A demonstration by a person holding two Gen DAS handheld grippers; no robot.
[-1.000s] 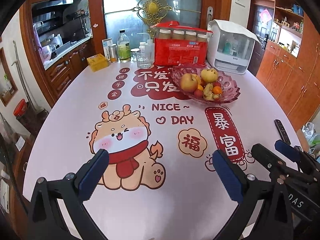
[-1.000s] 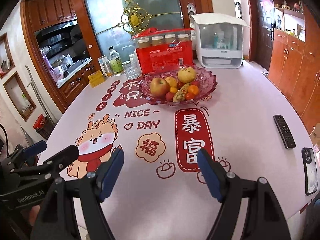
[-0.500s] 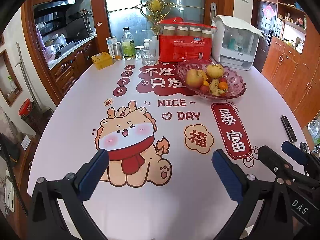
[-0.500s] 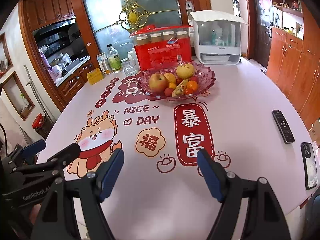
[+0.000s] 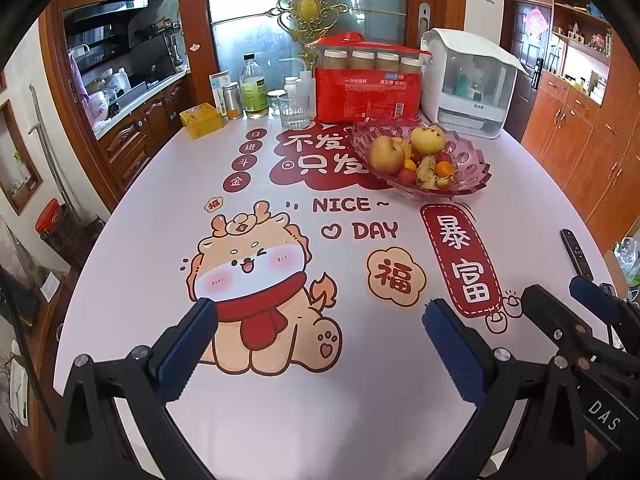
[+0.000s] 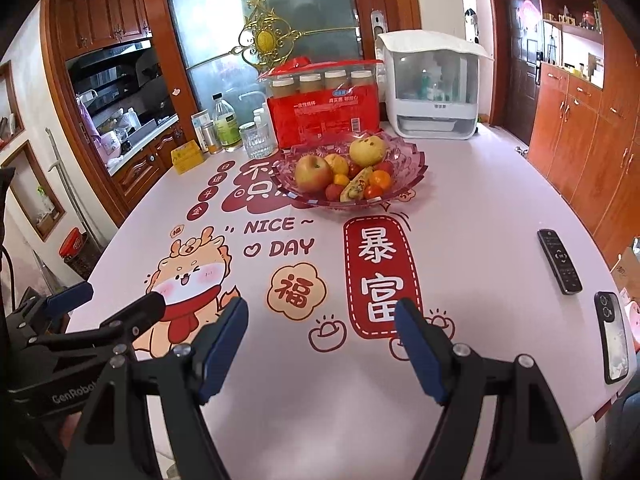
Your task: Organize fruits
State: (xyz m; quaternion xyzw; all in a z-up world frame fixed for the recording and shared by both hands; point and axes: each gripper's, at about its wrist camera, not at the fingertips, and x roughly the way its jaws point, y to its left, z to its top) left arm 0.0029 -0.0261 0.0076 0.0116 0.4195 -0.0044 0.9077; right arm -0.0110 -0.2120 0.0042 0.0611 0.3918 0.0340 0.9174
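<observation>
A big table (image 5: pixel 520 184) with a pink cloth fills the room, and brown wooden cupboards stand around it. The cloth has a cartoon dragon (image 5: pixel 256 276) with a red scarf, the words NICE DAY, and red signs with Chinese words.

A pink glass fruit bowl (image 5: pixel 472 160) sits on the far half of the table. In it are a big apple (image 5: pixel 386 155), a yellow pear (image 5: pixel 428 140) with brown spots, a spotty banana (image 6: pixel 354 189), small oranges (image 6: pixel 379 179) and little red fruits (image 6: pixel 333 191). All the fruit is in the bowl.

Just behind the bowl stands a red pack of paper cups (image 5: pixel 368 94). A white box with a clear front (image 5: pixel 468 84) is beside the pack. A drinking glass (image 5: pixel 294 110), some bottles (image 5: pixel 254 88) and a yellow box (image 5: pixel 201 120) stand to the left of the pack.

The left gripper (image 5: pixel 320 312) hangs over the near edge of the table, above the dragon. Its two blue fingers are wide apart and hold nothing. The right gripper (image 6: pixel 322 312) is close beside it, also with fingers wide apart and nothing in them. Both are well away from the bowl.

A black remote (image 6: pixel 559 261) and a phone (image 6: pixel 612 342) lie near the right edge of the table.
</observation>
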